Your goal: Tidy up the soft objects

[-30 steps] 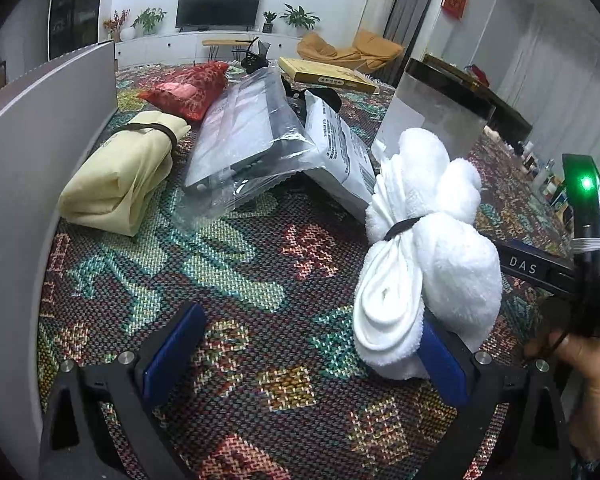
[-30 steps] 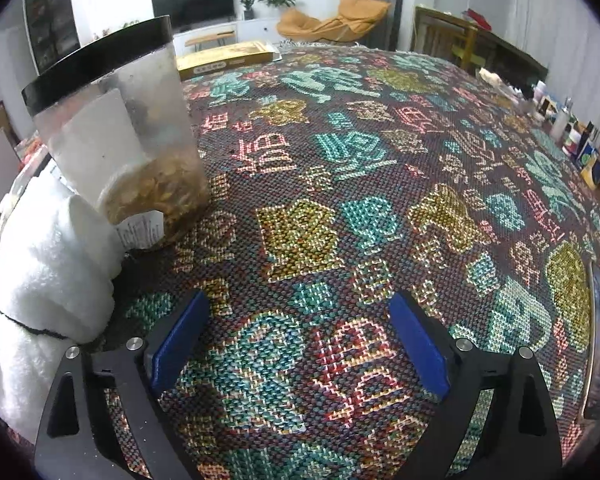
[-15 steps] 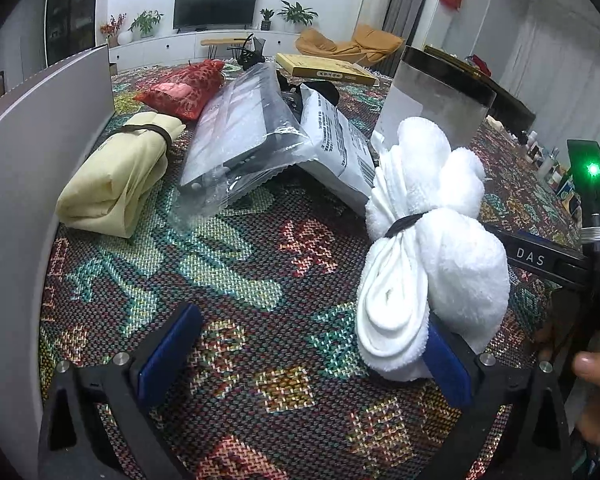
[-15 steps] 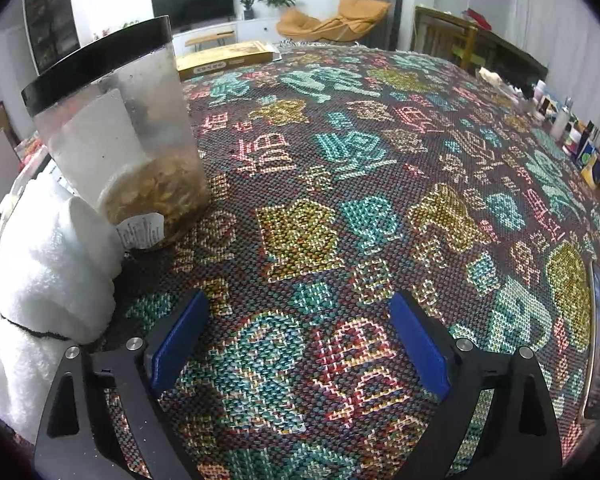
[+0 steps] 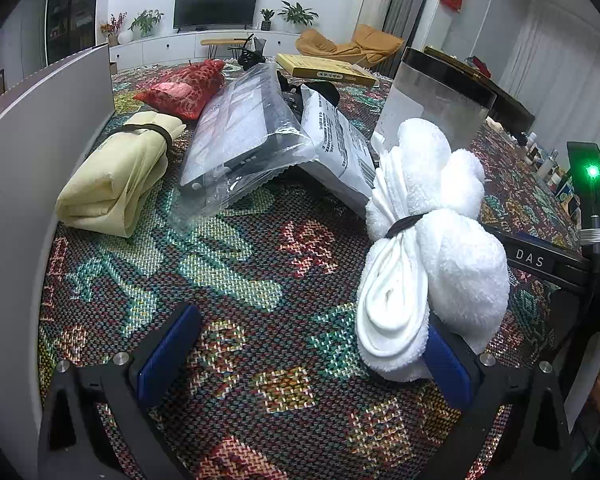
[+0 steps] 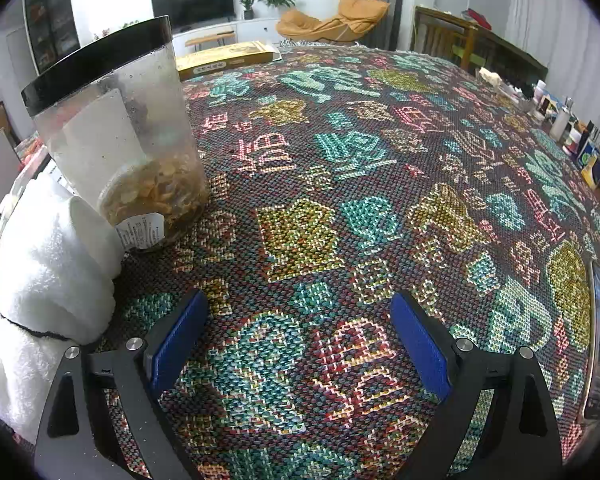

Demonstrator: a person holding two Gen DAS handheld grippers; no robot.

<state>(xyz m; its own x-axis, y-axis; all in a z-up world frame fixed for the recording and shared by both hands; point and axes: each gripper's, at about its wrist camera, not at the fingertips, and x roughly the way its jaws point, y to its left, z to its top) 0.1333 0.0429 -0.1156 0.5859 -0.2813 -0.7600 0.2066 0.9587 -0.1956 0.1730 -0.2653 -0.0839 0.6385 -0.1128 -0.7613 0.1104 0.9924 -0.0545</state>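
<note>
A white towel bundle [image 5: 432,248], tied with a black band, lies on the patterned cloth and leans against the right finger of my left gripper [image 5: 306,356]. That gripper is open, its left pad far from the towel. The same towel [image 6: 40,272] shows at the left edge of the right wrist view, outside my right gripper [image 6: 298,344]. The right gripper is open over bare cloth with nothing between its pads. A folded yellow cloth [image 5: 116,176] with a band and a red pouch [image 5: 184,88] lie at the far left.
A clear jar with a black lid [image 6: 128,140] stands just behind the towel. A plastic-wrapped black device [image 5: 248,140] and a white mailer bag [image 5: 336,140] lie mid-table, a yellow box [image 5: 324,70] beyond. A grey panel [image 5: 28,160] walls the left side. Small bottles [image 6: 572,132] line the right edge.
Almost nothing: both grippers stay wide and still. The person's hand at the right edge of the left wrist view shows a little less than before.
</note>
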